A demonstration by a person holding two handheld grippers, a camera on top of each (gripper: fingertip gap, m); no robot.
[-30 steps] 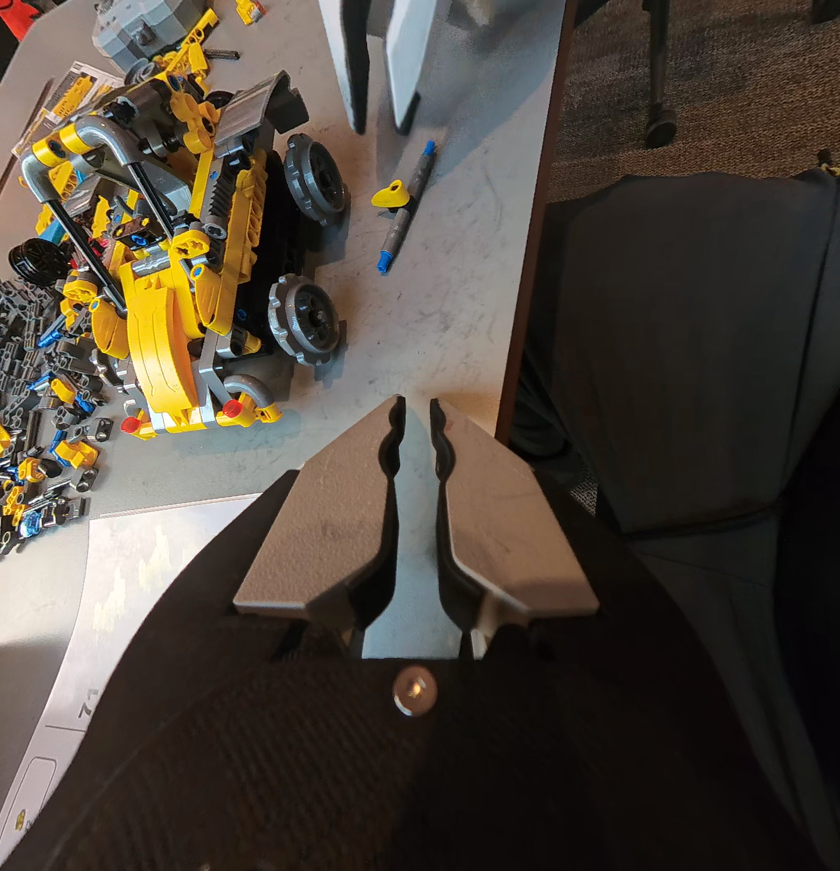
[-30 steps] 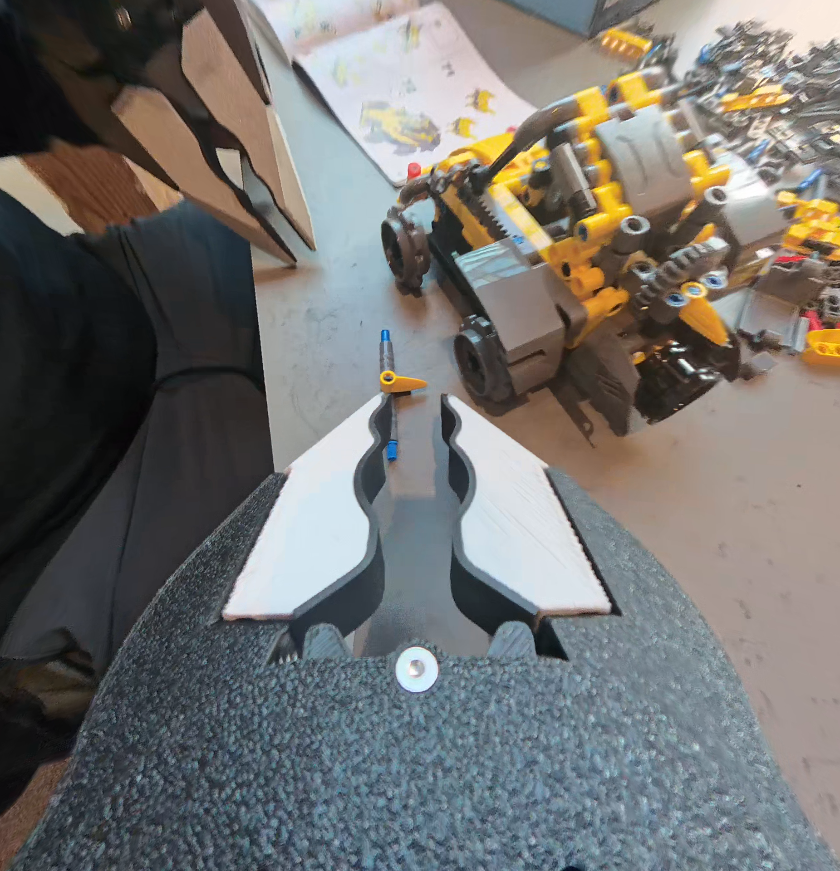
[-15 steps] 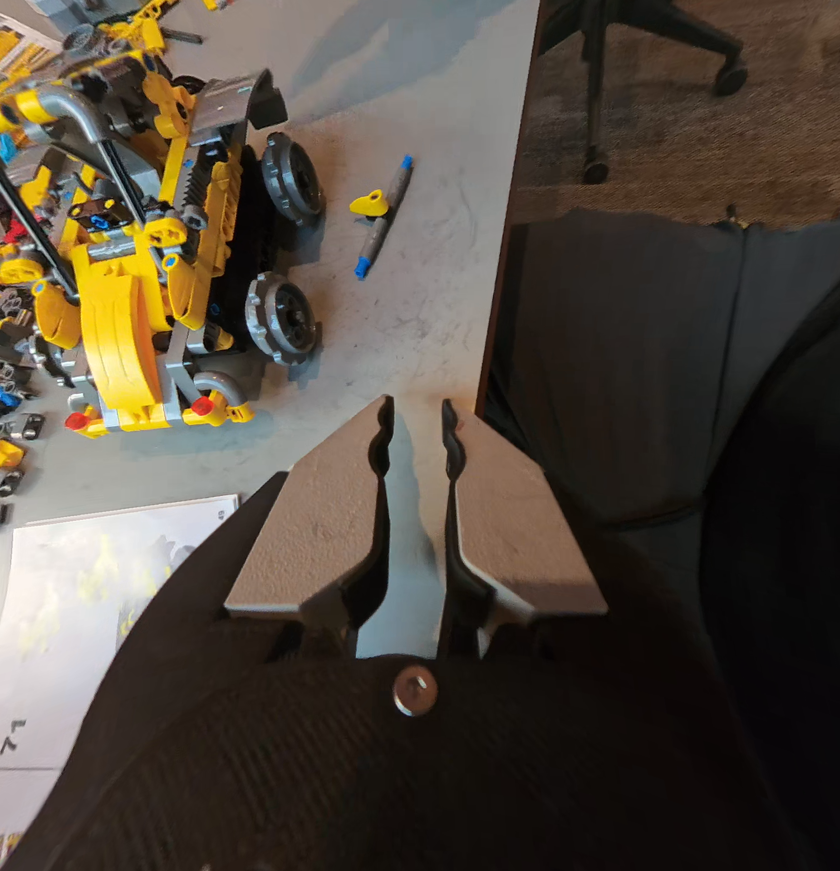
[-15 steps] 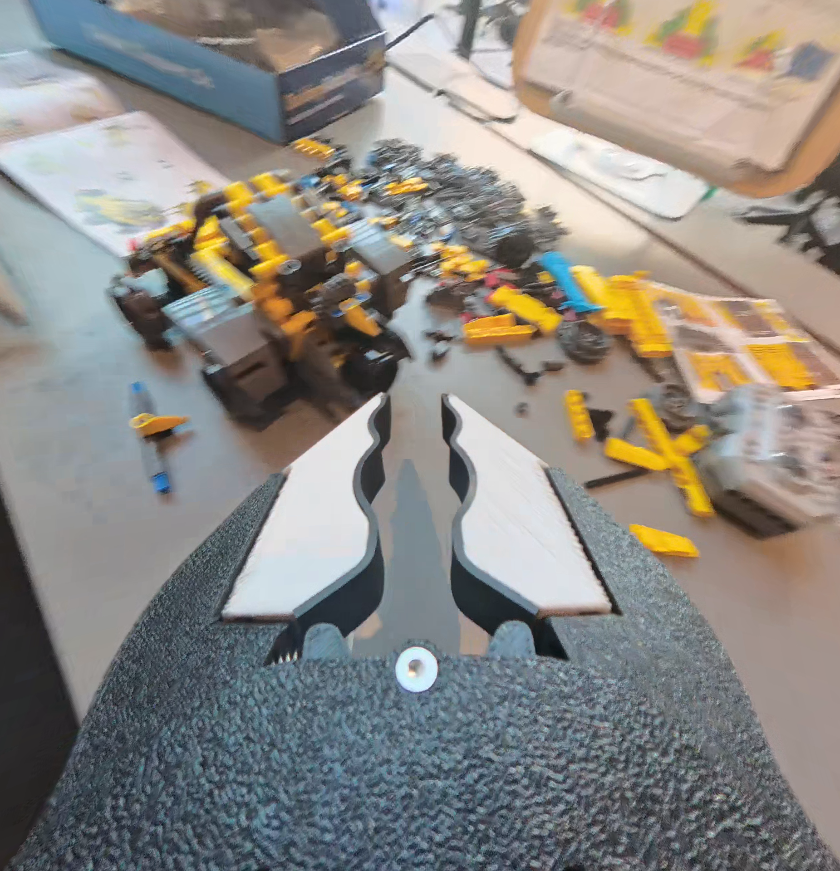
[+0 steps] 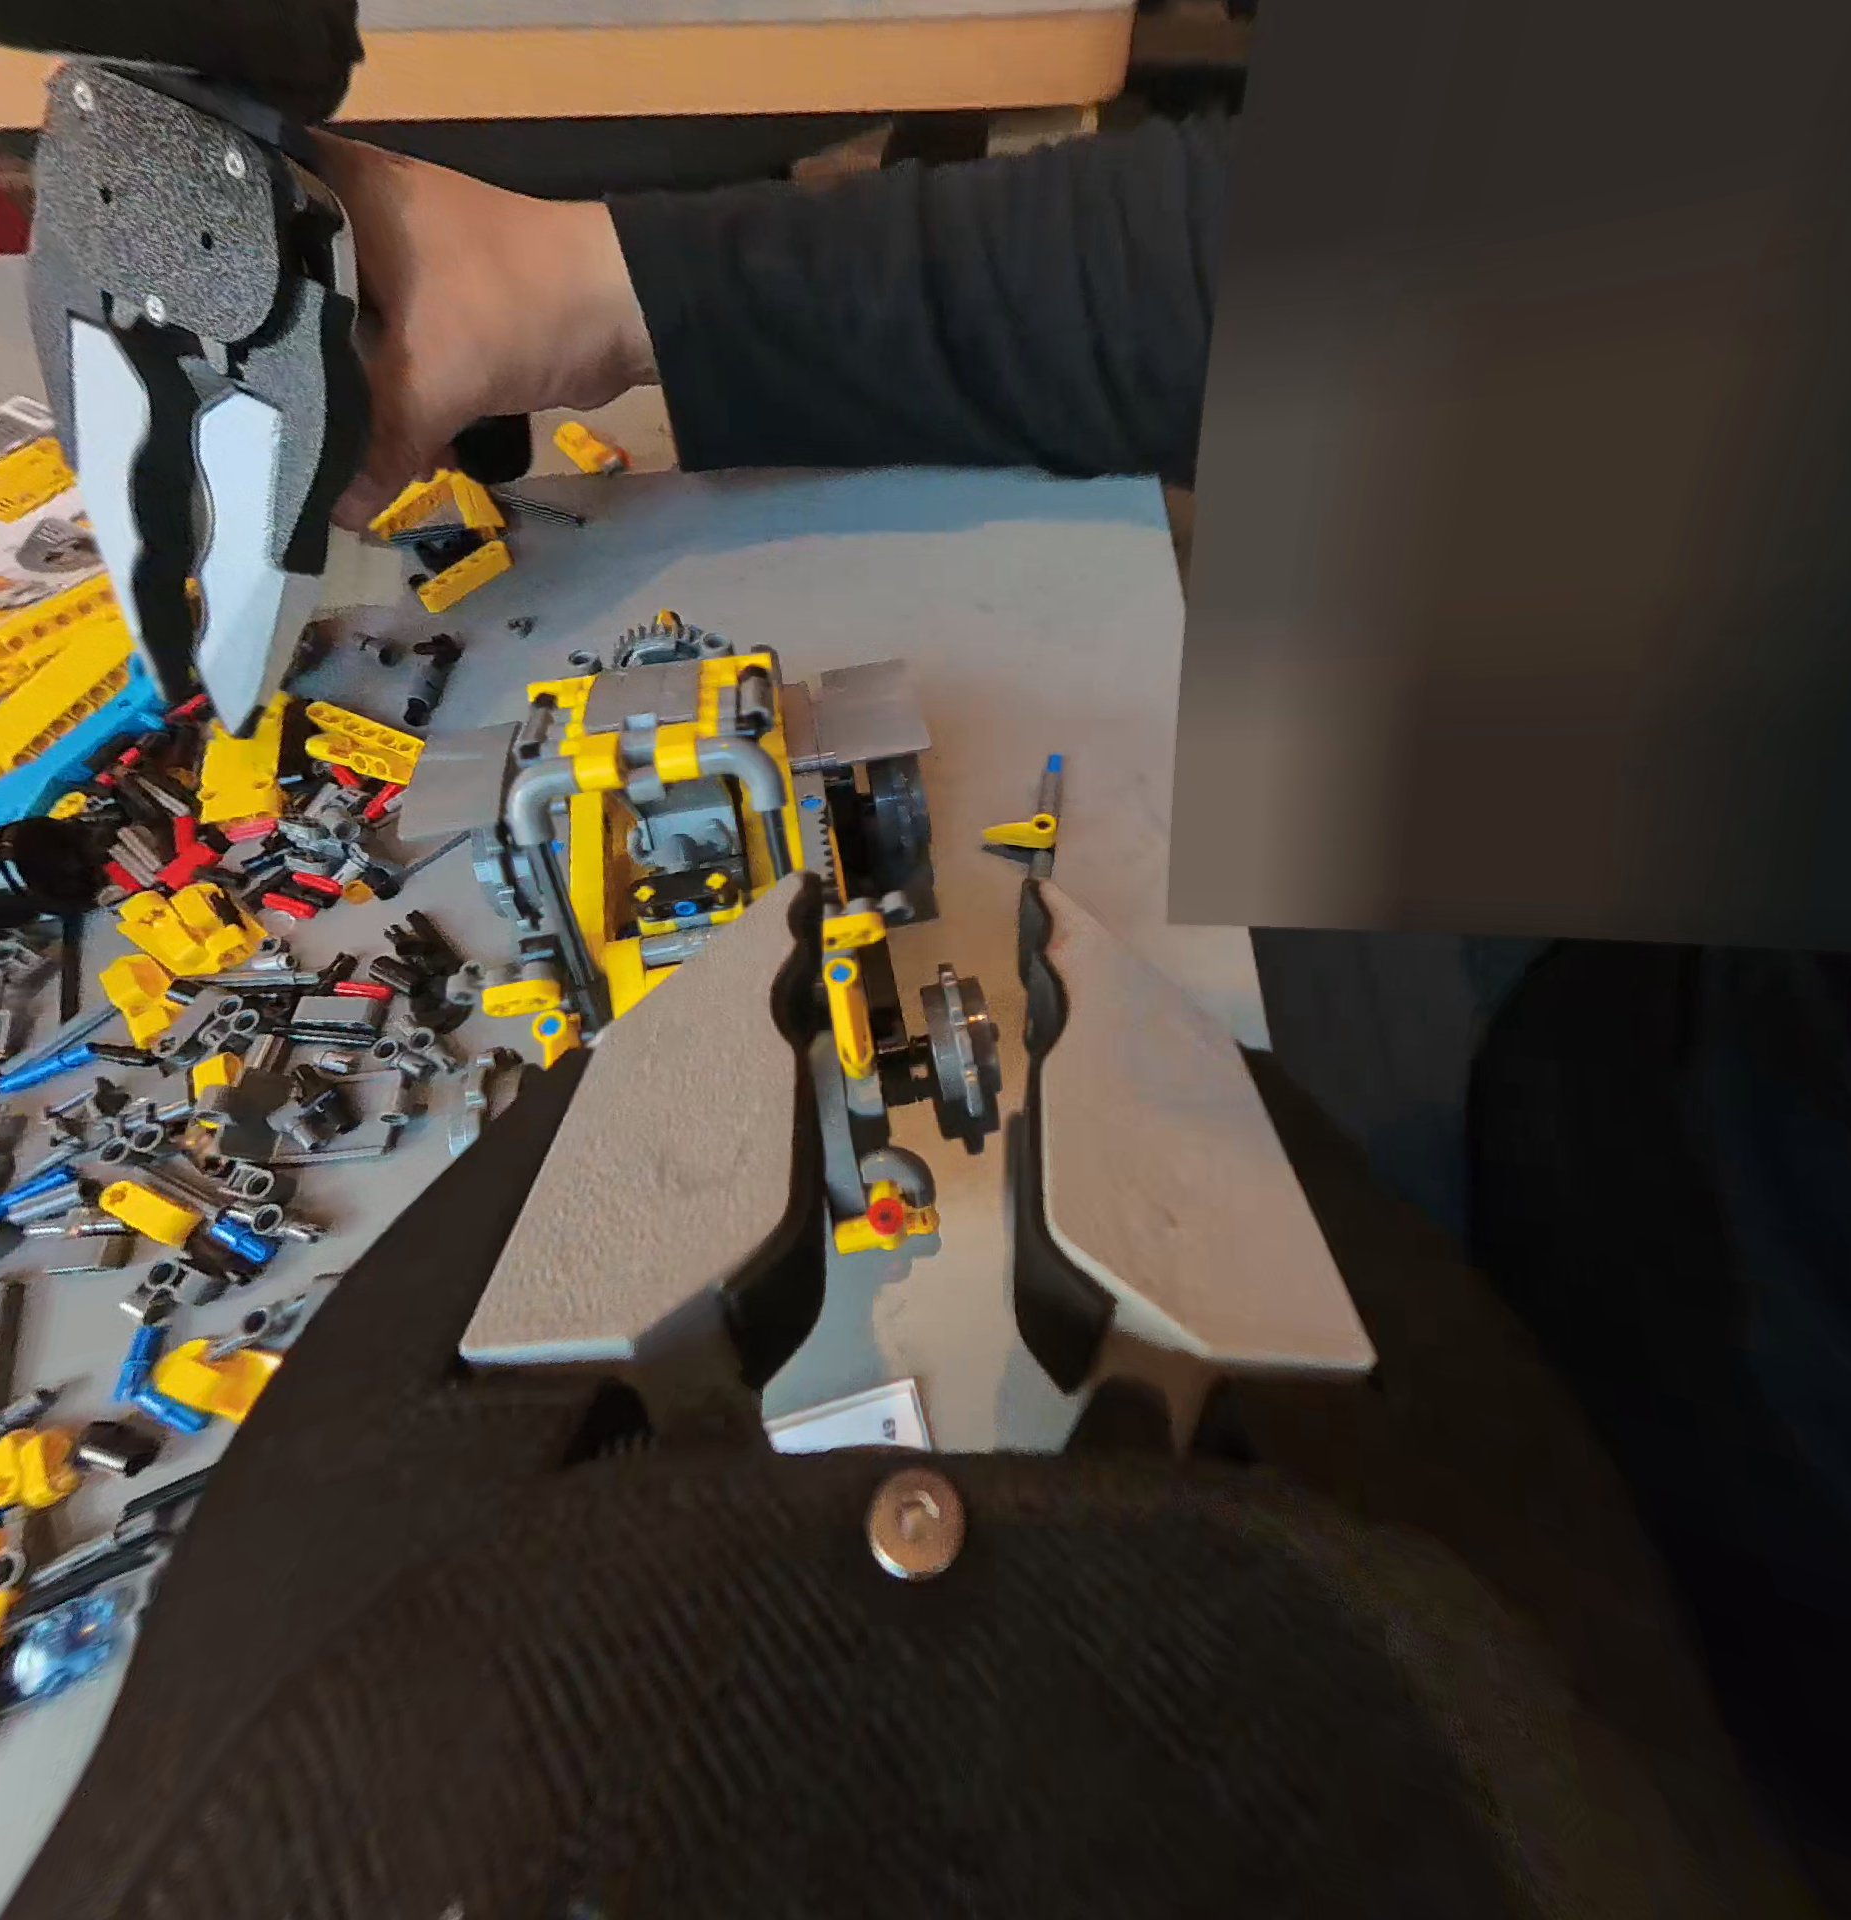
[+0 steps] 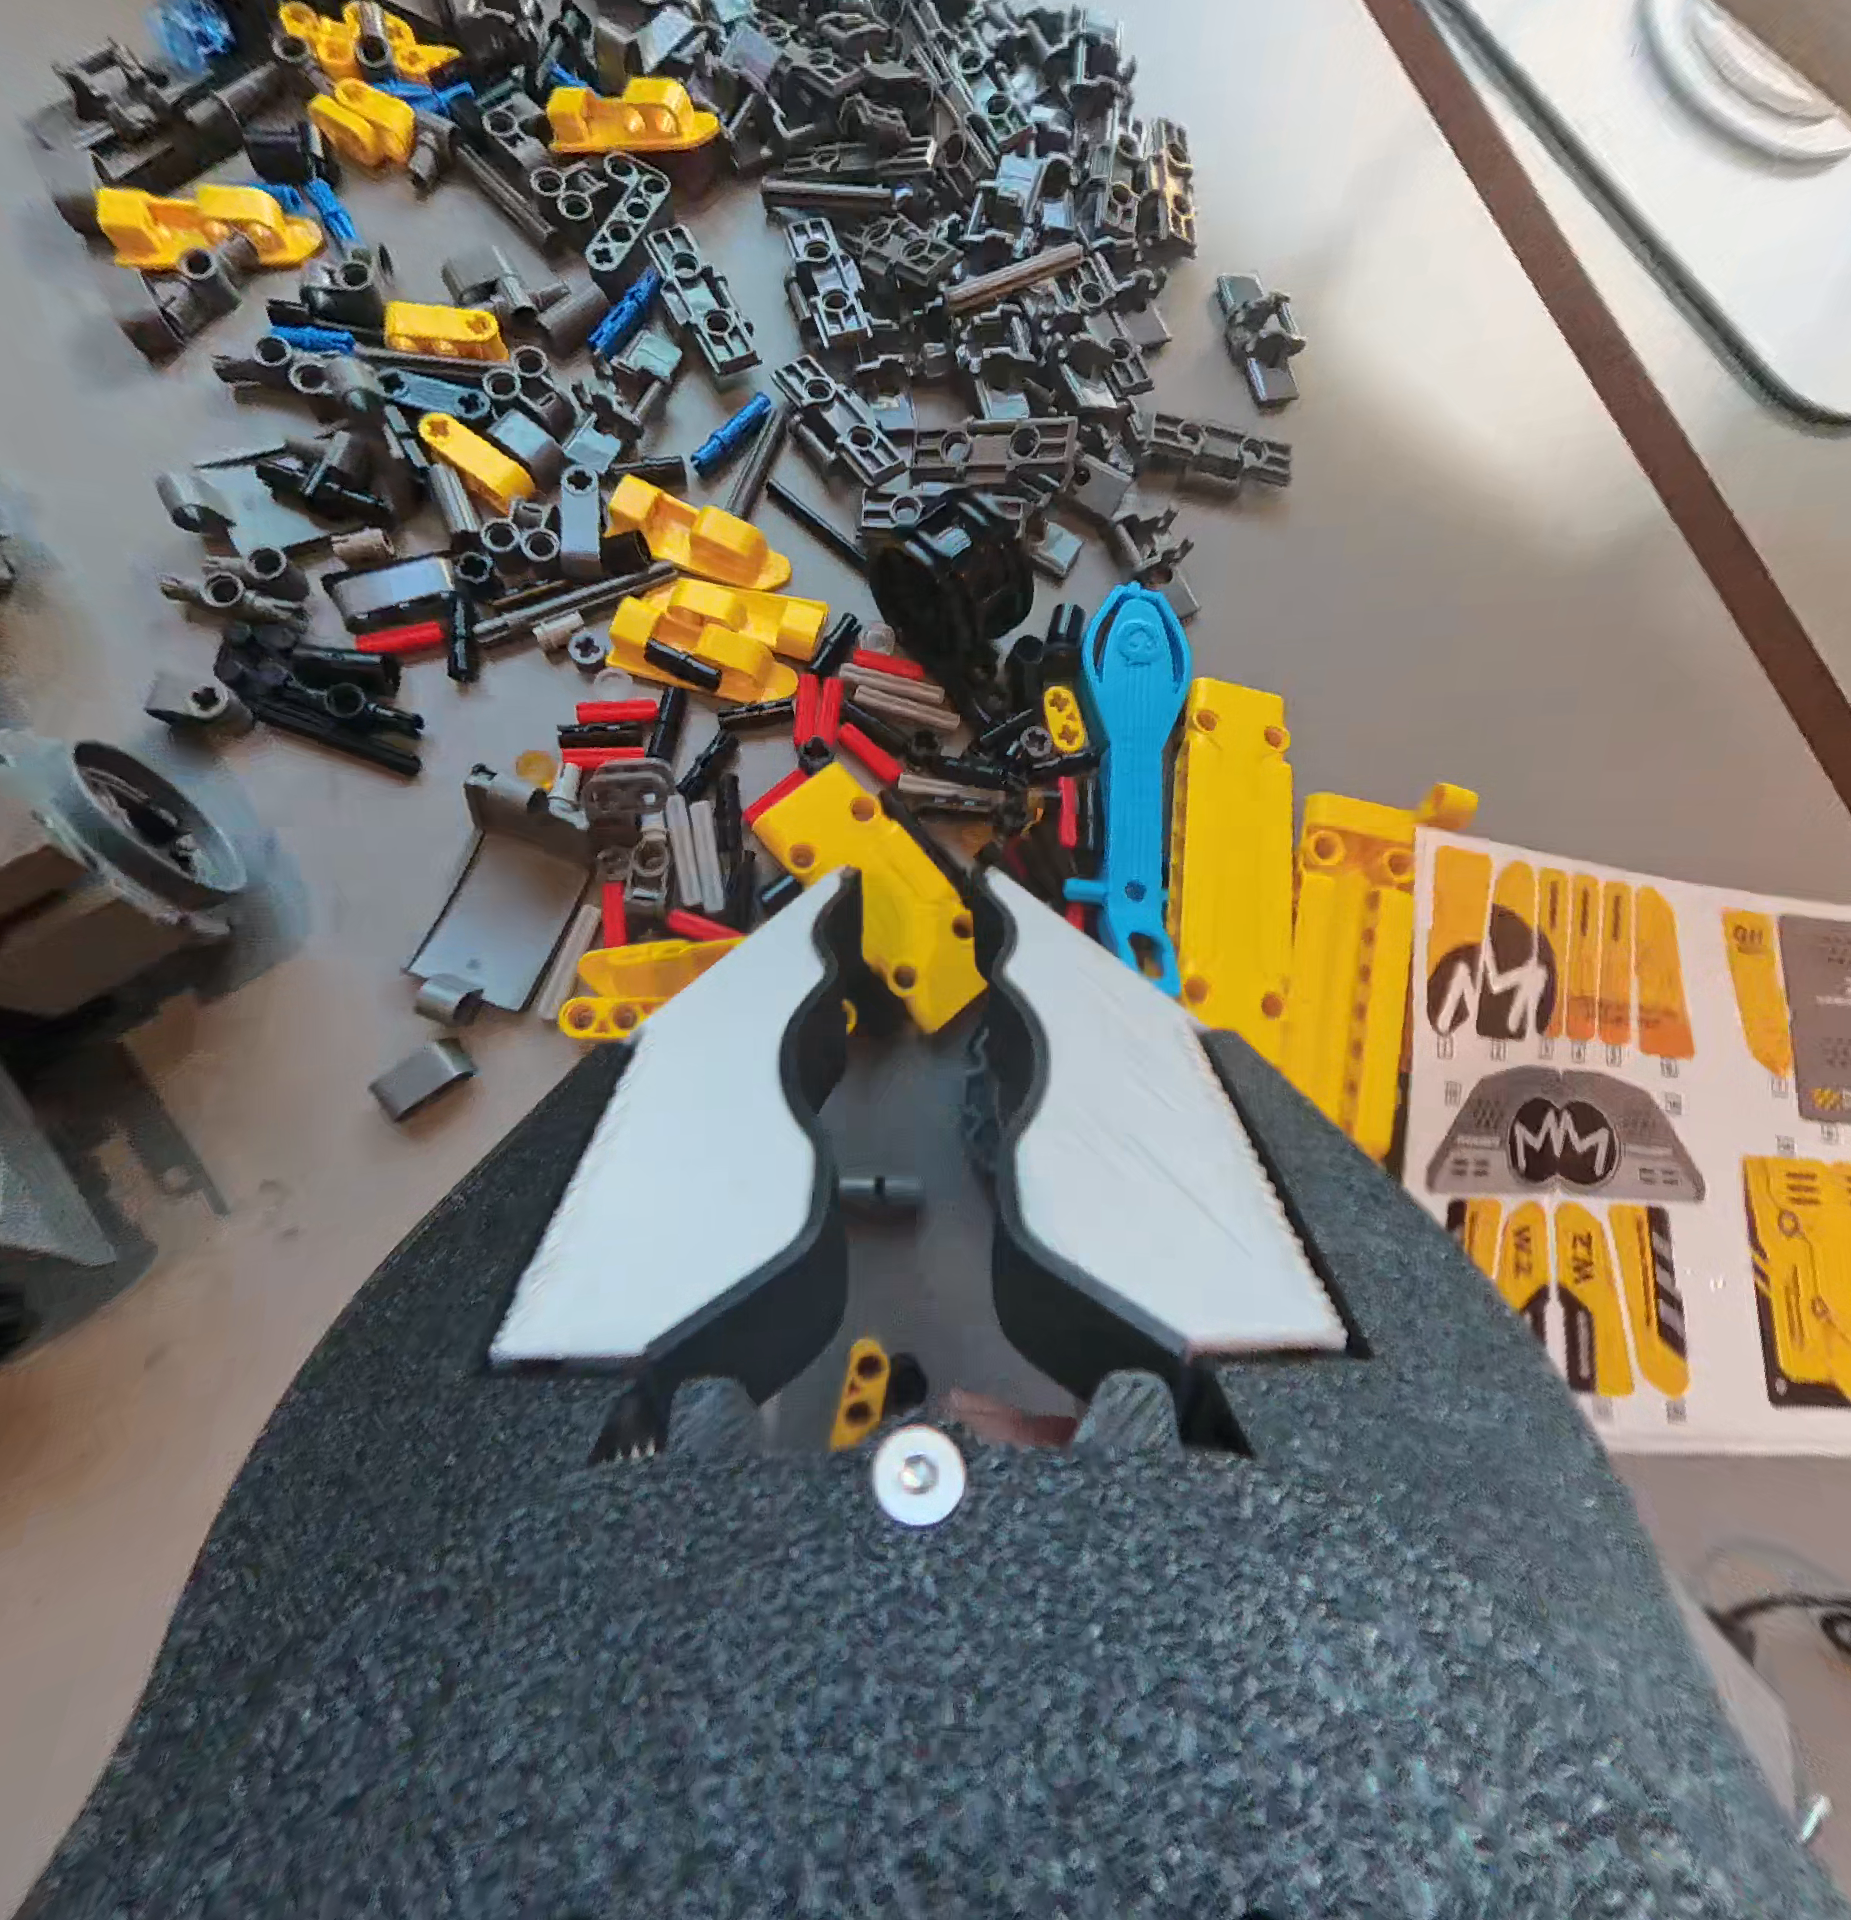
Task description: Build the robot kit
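On the grey worktop [image 5: 1056,582] strewn with small parts, both empty, part-open grippers risk knocking things: the left gripper [image 5: 916,904] above the yellow toy truck [image 5: 682,831], the right gripper [image 6: 916,883] low over a yellow block [image 6: 879,883] in the loose pile.

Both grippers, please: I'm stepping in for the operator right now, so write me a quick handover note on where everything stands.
Left gripper: open, empty, above the yellow and grey brick vehicle, whose front corner shows between its fingers.
Right gripper: open, empty, low over the loose parts pile; a yellow angled panel lies at its fingertips, the blue tool just to its right.
A grey axle with a yellow connector lies beside the vehicle near the table edge.
Sticker sheet lies to the right of the pile.
Nothing gripped; vehicle looks part-built, many pieces unused.
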